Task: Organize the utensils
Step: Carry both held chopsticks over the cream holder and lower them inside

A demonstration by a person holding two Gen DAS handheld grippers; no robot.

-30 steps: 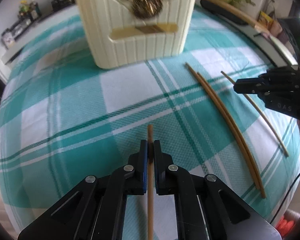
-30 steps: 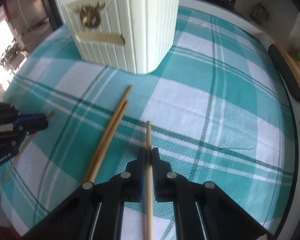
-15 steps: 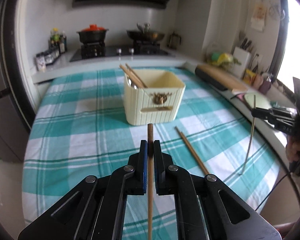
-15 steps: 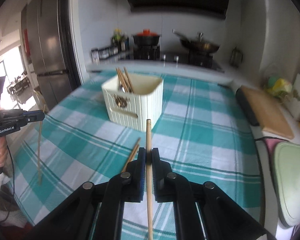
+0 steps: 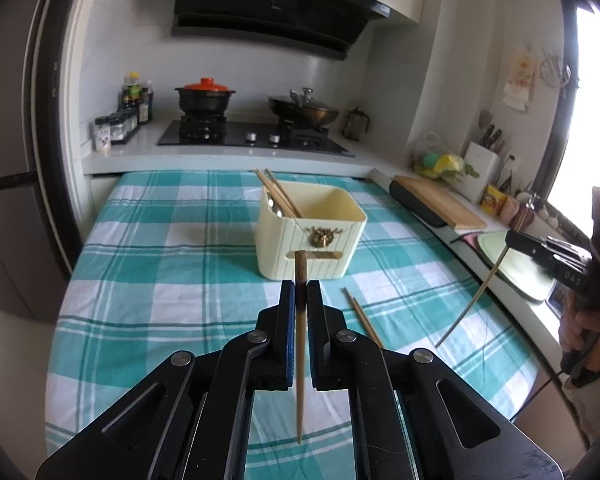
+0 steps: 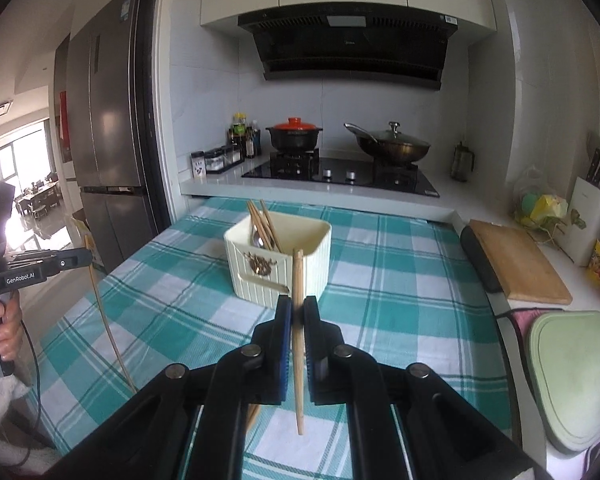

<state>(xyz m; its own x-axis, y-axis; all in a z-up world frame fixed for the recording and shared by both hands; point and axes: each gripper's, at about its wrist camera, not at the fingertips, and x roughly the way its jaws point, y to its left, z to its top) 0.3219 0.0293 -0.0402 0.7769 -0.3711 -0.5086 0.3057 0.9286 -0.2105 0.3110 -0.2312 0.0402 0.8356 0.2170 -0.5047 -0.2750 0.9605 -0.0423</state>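
Note:
A cream ribbed utensil holder [image 5: 312,236] [image 6: 278,264] stands on the checked tablecloth with chopsticks [image 5: 278,194] and a spoon leaning in it. My left gripper [image 5: 300,292] is shut on a wooden chopstick [image 5: 300,344], held in the air in front of the holder. My right gripper [image 6: 294,308] is shut on another chopstick [image 6: 298,340], also lifted. The right gripper also shows in the left wrist view [image 5: 512,238], its chopstick [image 5: 472,304] hanging down. The left gripper also shows in the right wrist view [image 6: 88,256]. Two chopsticks [image 5: 362,318] lie on the cloth to the holder's right.
A stove with a red-lidded pot [image 5: 204,98] and a wok [image 5: 302,110] lies behind the table. A wooden cutting board [image 6: 516,264] and a pale green board [image 6: 572,372] sit on the right counter. A fridge [image 6: 104,152] stands at the left.
Both grippers have lifted their chopsticks off the cloth and risen well above the table, pulling back from the holder. The right gripper's chopstick has tilted.

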